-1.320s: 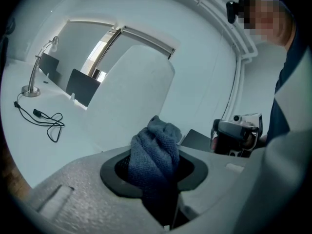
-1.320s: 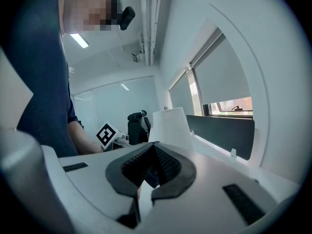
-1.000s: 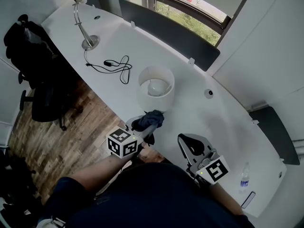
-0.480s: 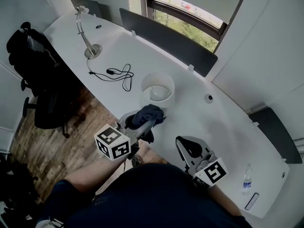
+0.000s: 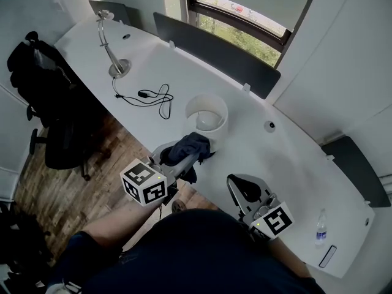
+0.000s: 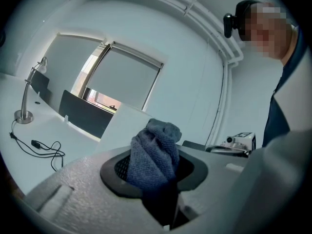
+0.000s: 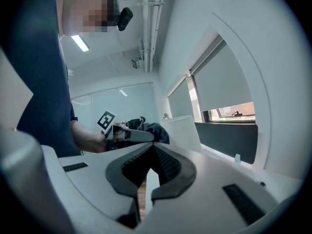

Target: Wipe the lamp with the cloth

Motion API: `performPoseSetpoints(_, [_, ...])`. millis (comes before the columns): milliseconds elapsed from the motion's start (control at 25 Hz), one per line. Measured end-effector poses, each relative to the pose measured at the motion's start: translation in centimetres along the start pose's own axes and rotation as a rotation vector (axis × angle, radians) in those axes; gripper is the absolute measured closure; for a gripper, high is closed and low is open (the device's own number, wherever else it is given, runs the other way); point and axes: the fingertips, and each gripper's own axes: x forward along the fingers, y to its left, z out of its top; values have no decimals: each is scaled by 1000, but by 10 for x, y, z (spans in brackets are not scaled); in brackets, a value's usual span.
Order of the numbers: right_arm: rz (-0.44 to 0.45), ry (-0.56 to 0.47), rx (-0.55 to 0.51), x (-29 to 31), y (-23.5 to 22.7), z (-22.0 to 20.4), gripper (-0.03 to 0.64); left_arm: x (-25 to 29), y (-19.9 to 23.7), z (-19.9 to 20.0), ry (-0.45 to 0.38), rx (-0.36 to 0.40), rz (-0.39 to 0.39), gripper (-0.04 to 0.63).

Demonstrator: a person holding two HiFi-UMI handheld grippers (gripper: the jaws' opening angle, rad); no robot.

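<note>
A person stands at a curved white tabletop [image 5: 278, 149], a hand-held gripper in each hand, with the white-shaded lamp [image 5: 206, 116] upright near the tabletop's front edge. The left hand-held gripper [image 5: 182, 156] is clamped on a bunched dark blue cloth [image 5: 191, 146], and the cloth sits at the near side of the lamp, level with the lower rim of the shade. The left gripper view shows the wad rising from between the jaws with the pale shade directly behind it. Whether cloth and shade are touching or just apart cannot be told from any view.

The right hand-held gripper [image 5: 244, 187] hangs to the right of the lamp and nearer the person, well clear of the shade. Its own view shows the dark pads meeting at the tips, with nothing between them.

Behind and to the left of the lamp lies a loose black cable [image 5: 150, 95], and further in that direction stands a thin metal desk light [image 5: 110, 41]. A water bottle [image 5: 320, 226] stands far to the right of the lamp.

By the look of it, the wiping is at its very start: the cloth is picked up and brought to the shade, but no wiped area can be made out. The sweep around the shade, and any pass over the base, appears left to do.
</note>
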Motion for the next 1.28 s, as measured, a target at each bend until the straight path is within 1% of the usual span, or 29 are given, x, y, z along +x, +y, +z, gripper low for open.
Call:
performPoseSetpoints(280, [-51,20,2,2,13,-7,606,-2,19,-48,96,-31,-16,460])
performPoseSetpoints(480, [-97,27,5,3,23,-13,606,-1,34,-80,165,-36,-35,460])
performPoseSetpoints(720, [-144,24,7,4,35,-18,606,3,39,-100,208,-32,-66,460])
performPoseSetpoints(840, [-143,17,12,4,34,-18,606,3,38,-93,205,-21,-72,460])
performPoseSetpoints(1040, [-105,13,19,-1,17,-14,606,0,26,-53,159,29,-69,460])
performPoseSetpoints(1160, [-70,2,13,-3,0,-5,606,1,19,-25,127,54,-48,460])
performPoseSetpoints(1280, [-21,-15,10,-3,-11,1,606,1,12,-1,82,60,-10,460])
